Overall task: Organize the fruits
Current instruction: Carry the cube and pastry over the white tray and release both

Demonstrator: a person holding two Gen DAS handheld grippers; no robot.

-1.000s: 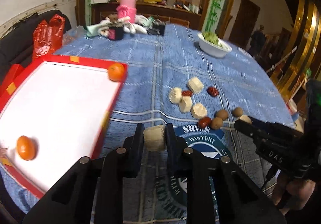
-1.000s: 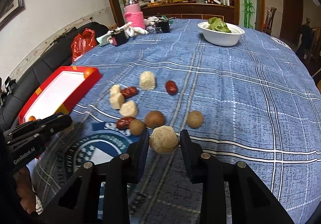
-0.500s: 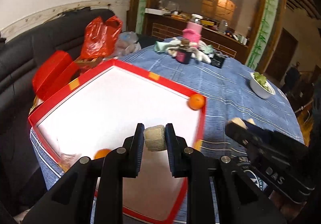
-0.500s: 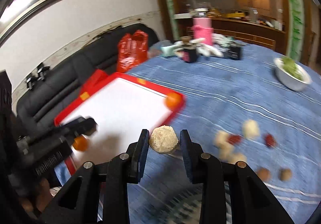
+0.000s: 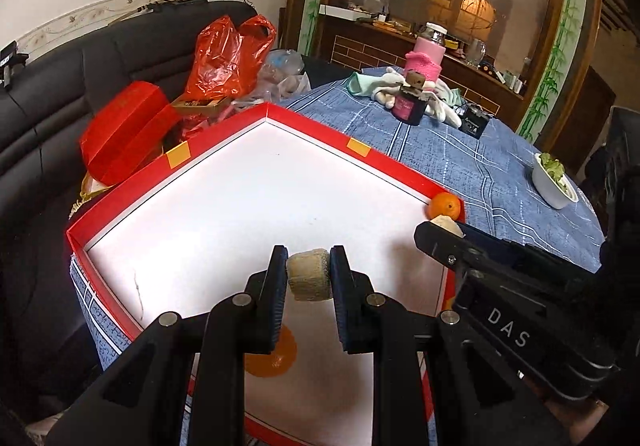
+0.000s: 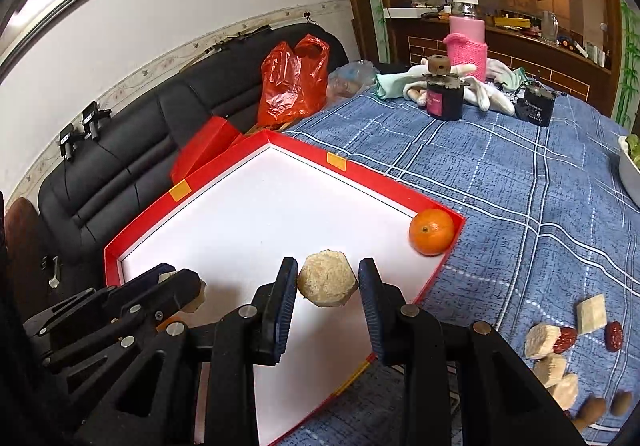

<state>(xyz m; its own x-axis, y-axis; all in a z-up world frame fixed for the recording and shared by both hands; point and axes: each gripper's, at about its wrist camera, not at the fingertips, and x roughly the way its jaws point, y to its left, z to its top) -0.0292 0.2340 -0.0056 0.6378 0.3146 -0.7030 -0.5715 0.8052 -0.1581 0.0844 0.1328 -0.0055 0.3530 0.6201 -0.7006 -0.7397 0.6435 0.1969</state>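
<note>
My left gripper (image 5: 308, 274) is shut on a pale beige chunk (image 5: 309, 279) and holds it above the white floor of the red-rimmed tray (image 5: 304, 134). My right gripper (image 6: 328, 282) is shut on a rounder beige chunk (image 6: 327, 283) above the same tray (image 6: 304, 150). One orange (image 6: 431, 231) lies in the tray's right corner; it also shows in the left wrist view (image 5: 445, 205). A second orange (image 5: 276, 358) lies under my left gripper's fingers. More beige chunks (image 6: 591, 313), red dates (image 6: 613, 335) and brown round fruits (image 6: 592, 410) lie on the blue cloth at right.
A black sofa (image 6: 132, 150) with a red plastic bag (image 6: 292, 82) and red box (image 5: 124, 130) stands beyond the tray. A dark jar (image 6: 444, 94), pink bottle (image 6: 467, 42), gloves and small black box (image 6: 536, 106) sit far back. A white bowl of greens (image 5: 554, 182) is at right.
Both grippers have swung left from the fruit pile to above the tray, each still holding its chunk. In the last half second they moved further over the tray.
</note>
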